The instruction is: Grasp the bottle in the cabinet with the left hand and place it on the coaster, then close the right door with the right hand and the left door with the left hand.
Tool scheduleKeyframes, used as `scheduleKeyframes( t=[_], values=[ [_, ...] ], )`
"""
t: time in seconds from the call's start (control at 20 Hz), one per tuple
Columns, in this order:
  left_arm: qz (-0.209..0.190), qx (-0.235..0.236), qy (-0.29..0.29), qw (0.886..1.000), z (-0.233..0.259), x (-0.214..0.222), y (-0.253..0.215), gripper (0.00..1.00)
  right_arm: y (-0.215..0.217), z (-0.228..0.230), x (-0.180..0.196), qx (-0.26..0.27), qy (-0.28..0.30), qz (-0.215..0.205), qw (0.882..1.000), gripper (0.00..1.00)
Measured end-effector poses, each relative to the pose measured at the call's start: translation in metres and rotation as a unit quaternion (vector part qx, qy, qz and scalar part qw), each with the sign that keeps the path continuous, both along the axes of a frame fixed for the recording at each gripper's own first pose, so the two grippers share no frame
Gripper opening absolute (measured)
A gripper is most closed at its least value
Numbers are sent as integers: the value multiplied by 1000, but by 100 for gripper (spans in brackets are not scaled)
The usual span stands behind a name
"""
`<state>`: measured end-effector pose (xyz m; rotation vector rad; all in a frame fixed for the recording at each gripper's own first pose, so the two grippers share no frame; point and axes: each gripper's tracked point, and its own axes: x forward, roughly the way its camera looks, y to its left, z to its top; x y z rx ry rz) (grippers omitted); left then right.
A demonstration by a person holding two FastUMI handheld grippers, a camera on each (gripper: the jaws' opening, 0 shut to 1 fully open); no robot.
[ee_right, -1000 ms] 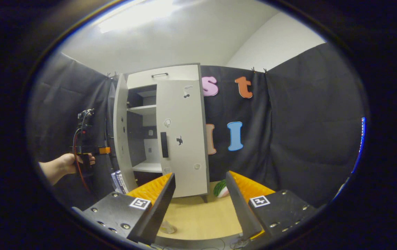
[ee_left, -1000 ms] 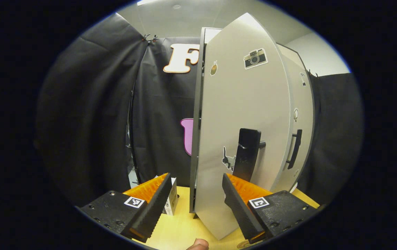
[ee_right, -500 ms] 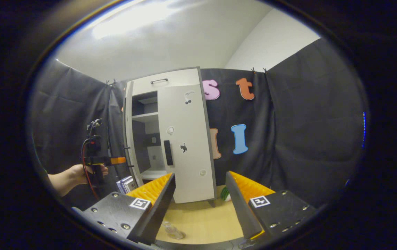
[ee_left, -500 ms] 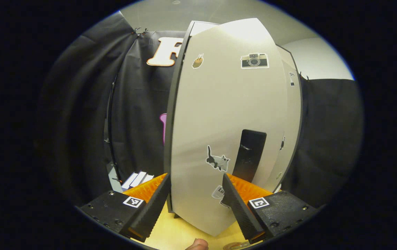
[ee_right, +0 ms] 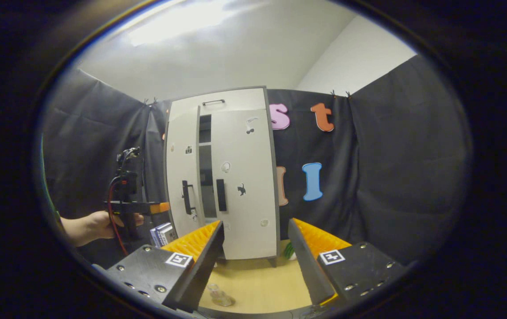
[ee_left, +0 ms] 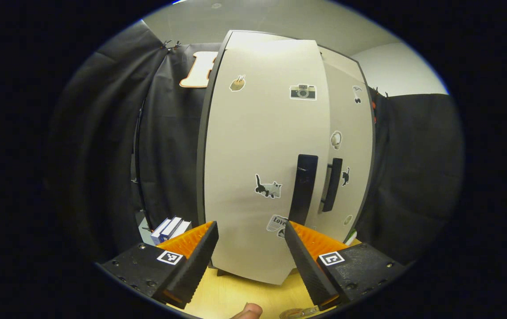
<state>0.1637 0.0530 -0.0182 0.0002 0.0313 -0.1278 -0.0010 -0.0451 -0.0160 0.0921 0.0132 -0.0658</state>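
The white cabinet [ee_right: 222, 177] stands at the back of the wooden table [ee_right: 258, 279]. Its right door [ee_right: 247, 186] lies flat against the frame. Its left door [ee_left: 253, 168] is almost closed, with a narrow dark gap [ee_right: 205, 168] between the two doors. My left gripper [ee_left: 249, 257] is open, its fingers low in front of the left door's face, near the black handle [ee_left: 302, 188]. In the right gripper view a hand holds the left gripper [ee_right: 136, 207] just left of that door. My right gripper [ee_right: 253, 261] is open and empty, well back from the cabinet. A clear bottle [ee_right: 219, 296] stands on the table near it.
A few books [ee_left: 171, 228] lie beside the cabinet's left side. A small green, watermelon-like thing [ee_right: 290, 251] sits by the cabinet's right foot. A fingertip [ee_left: 247, 312] shows at the bottom of the left gripper view. Black cloth walls close in the booth.
The left door has swung from wide open to nearly closed, and the left gripper has followed it toward the cabinet. The right gripper has barely moved.
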Motion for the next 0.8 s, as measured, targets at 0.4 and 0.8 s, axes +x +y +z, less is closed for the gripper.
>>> scheduleKeyframes(
  t=[0.4, 0.8],
  values=[
    [-20, 40, -46, 998, 11, -53, -7, 96, 52, 15, 4, -55, -32, 60, 996, 86],
    [-19, 22, -30, 999, -3, -70, 12, 95, 82, -5, 15, -99, -8, 90, 991, 89]
  ],
)
